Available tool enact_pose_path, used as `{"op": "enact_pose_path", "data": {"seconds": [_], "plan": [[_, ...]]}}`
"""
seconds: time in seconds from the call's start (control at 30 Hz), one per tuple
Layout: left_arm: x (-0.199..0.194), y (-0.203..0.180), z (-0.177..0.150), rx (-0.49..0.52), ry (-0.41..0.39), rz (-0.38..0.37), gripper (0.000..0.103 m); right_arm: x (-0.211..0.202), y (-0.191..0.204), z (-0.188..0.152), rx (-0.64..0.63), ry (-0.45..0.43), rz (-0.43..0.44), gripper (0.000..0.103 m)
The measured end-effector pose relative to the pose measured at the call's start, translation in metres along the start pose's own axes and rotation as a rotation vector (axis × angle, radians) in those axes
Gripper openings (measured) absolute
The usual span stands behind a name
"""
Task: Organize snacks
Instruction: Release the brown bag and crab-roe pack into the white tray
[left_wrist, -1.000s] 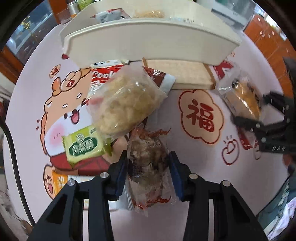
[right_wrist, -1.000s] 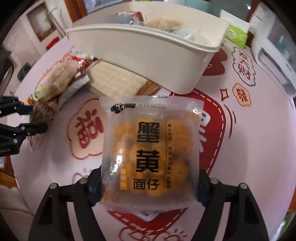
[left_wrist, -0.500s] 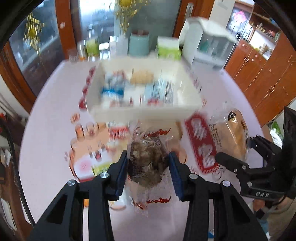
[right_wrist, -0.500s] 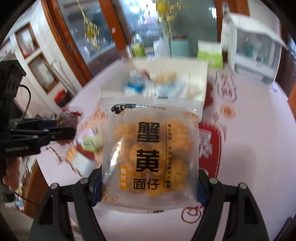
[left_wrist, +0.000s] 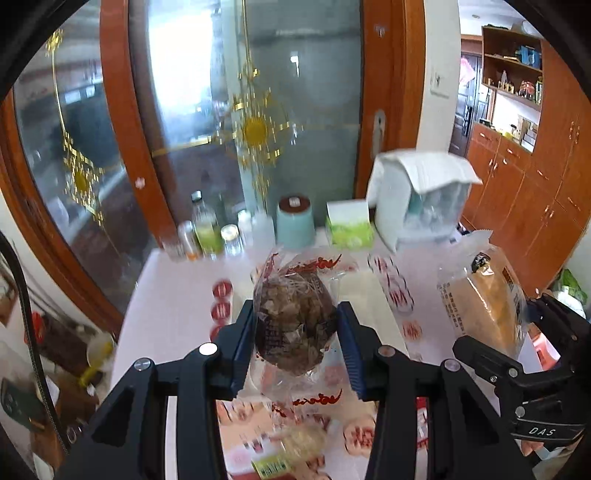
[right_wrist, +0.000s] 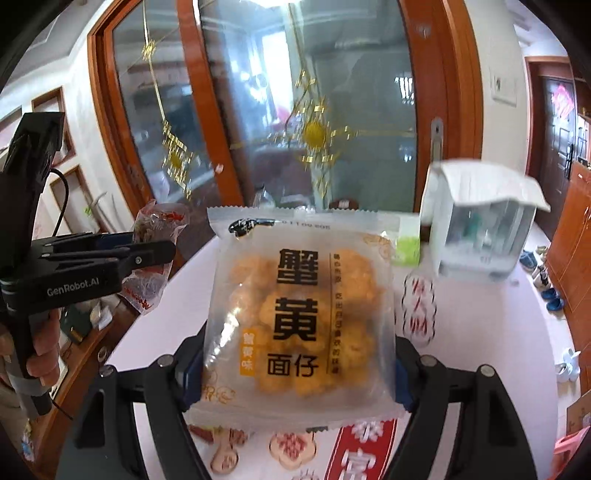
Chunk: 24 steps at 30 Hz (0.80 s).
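While left gripper (left_wrist: 297, 338) clamps brown snack bag (left_wrist: 295, 325), right gripper (right_wrist: 299, 363) clamps orange cracker packet (right_wrist: 301, 314).

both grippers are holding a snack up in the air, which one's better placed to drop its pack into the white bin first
Left, narrowly. The left gripper holds its brown snack pack directly over the pale strip, apparently the white bin. The right gripper, holding the orange noodle pack, sits off to the side.

A home dining room — a table (left_wrist: 177, 295) under a festive printed cloth, wooden cabinets (left_wrist: 517, 192) right of it, a glass sliding door (right_wrist: 303, 110) behind it, shoes (right_wrist: 546, 280) on the floor.
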<state>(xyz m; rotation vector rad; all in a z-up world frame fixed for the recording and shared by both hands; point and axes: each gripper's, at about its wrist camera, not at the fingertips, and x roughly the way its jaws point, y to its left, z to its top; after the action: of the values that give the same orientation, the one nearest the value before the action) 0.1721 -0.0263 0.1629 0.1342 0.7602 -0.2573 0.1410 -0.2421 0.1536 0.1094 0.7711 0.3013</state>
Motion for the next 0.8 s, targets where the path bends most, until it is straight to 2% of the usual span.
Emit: {"op": "enact_pose_path", "data": {"seconds": [0.2,0.37,0.4,0.47,0.5,0.53,0.6,0.67,0.8], "plan": [[0.03,0.014,0.036,-0.009,-0.008,0.003,0.042,0.031,-0.008,0.049,0.028,-0.01,-0.074,0.081],[0.068,0.022,0.037,-0.014,0.026,0.01,0.044,0.078,-0.019,0.067,0.072,0.05,-0.12,0.082],[0.078,0.023,0.034,-0.011,0.039,0.004,0.046,0.091,-0.02,0.068,0.074,0.068,-0.129,0.083],[0.096,0.026,0.029,-0.006,0.053,0.001,0.061,0.108,-0.023,0.068,0.08,0.09,-0.138,0.085],[0.105,0.028,0.026,-0.009,0.06,0.008,0.081,0.119,-0.025,0.066,0.091,0.103,-0.142,0.085],[0.111,0.03,0.023,-0.014,0.062,0.013,0.093,0.128,-0.028,0.063,0.105,0.117,-0.142,0.085],[0.121,0.036,0.014,-0.034,0.068,0.004,0.094,0.146,-0.035,0.058,0.144,0.157,-0.138,0.086],[0.135,0.042,0.003,-0.053,0.107,-0.034,0.095,0.164,-0.042,0.049,0.178,0.201,-0.142,0.087],[0.153,0.049,-0.016,-0.068,0.168,-0.027,0.094,0.169,-0.041,0.036,0.149,0.178,-0.166,0.091]]}}
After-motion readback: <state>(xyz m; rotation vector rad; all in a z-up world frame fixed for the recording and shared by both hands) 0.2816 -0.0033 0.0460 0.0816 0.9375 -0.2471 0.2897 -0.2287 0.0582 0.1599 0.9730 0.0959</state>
